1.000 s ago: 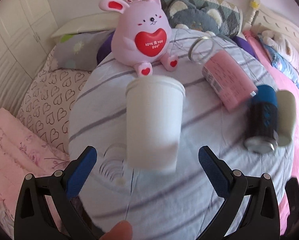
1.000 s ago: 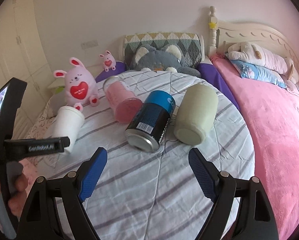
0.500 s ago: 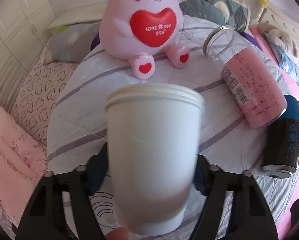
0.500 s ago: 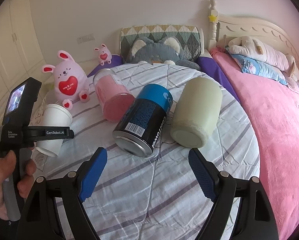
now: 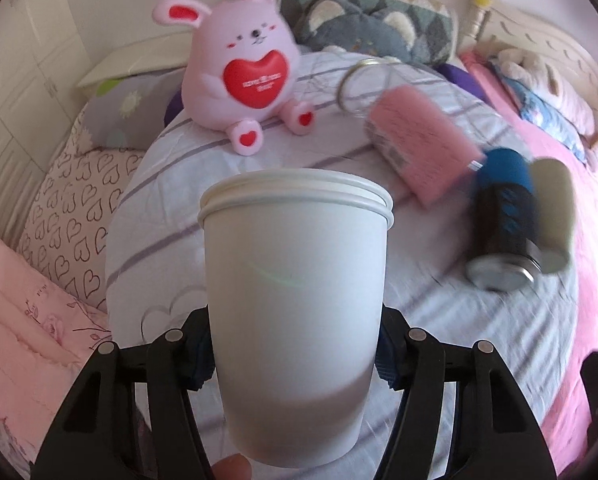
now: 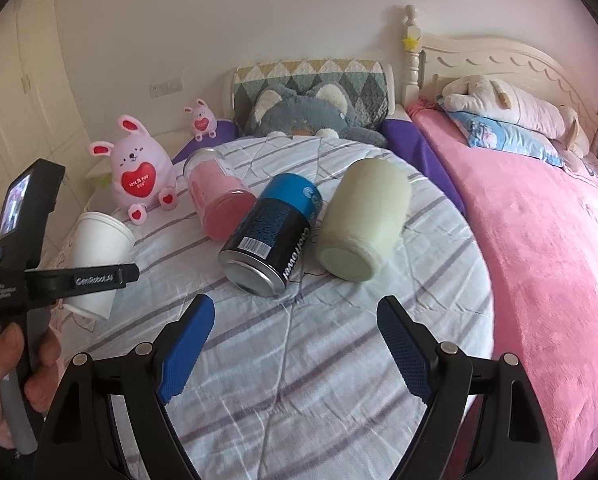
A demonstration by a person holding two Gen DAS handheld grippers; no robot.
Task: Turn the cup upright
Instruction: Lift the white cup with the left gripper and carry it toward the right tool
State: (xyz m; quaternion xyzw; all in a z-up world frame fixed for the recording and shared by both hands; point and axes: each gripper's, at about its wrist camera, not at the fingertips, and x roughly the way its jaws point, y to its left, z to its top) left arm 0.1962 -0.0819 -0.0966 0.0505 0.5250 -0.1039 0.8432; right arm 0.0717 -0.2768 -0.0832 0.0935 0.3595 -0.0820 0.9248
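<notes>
A white paper cup (image 5: pixel 295 312) fills the middle of the left wrist view, rim up. My left gripper (image 5: pixel 295 364) is shut on the cup's lower half, its blue pads mostly hidden behind the cup. In the right wrist view the same cup (image 6: pixel 97 252) stands upright at the left edge of the striped bedspread (image 6: pixel 299 360), with the left gripper (image 6: pixel 111 274) clamped across it. My right gripper (image 6: pixel 295 344) is open and empty, low over the bedspread in front of the lying containers.
A pink jar (image 6: pixel 219 204), a blue and black can (image 6: pixel 273 236) and a pale green cup (image 6: pixel 363 228) lie on their sides mid-bed. A pink bunny toy (image 6: pixel 137 172) sits behind the white cup. A pink blanket (image 6: pixel 539 260) lies to the right.
My left gripper moved in around the white cup and shut on it. The right gripper stayed open and shifted only slightly.
</notes>
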